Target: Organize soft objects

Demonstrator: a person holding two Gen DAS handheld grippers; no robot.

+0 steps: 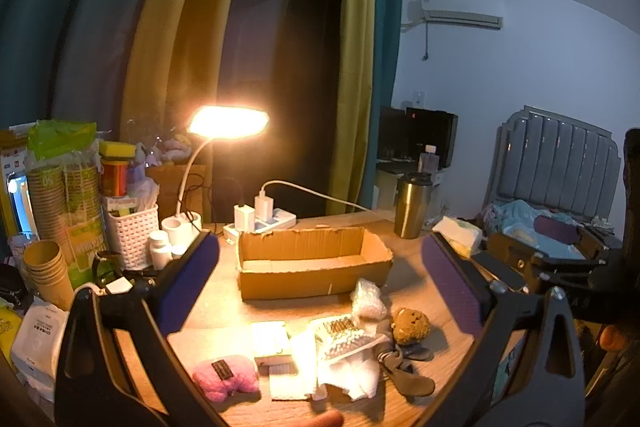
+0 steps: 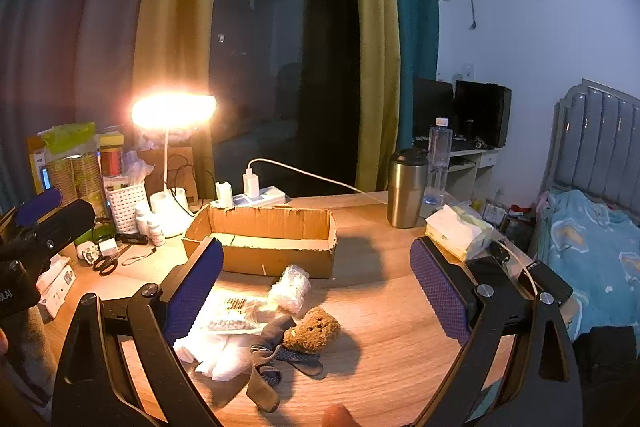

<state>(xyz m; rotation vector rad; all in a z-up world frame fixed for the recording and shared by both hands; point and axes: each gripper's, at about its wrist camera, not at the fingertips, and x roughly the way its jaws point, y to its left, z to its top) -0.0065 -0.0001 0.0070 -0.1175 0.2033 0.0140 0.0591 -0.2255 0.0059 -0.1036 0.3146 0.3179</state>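
Grippers both held above wooden desk [image 1: 224,291], nothing between fingers: left gripper [image 1: 320,279] jaws spread wide, right gripper [image 2: 316,283] same. Soft pile lies nearest, in front of both: pink plush [image 1: 226,379] at left, white cloth [image 1: 344,371] in middle with cotton swab pack [image 1: 340,337] on top, dark socks [image 2: 276,363] beside it, brown sponge [image 2: 314,331] touching socks, bubble wrap wad [image 2: 292,287] just behind. Small white boxes [image 1: 272,343] between plush and cloth. Cardboard box [image 1: 312,263] open-topped, behind pile, inside looks bare. Farther back: lit desk lamp [image 1: 228,123], power strip [image 1: 264,221], steel tumbler [image 2: 406,187], tissue pack [image 2: 460,231].
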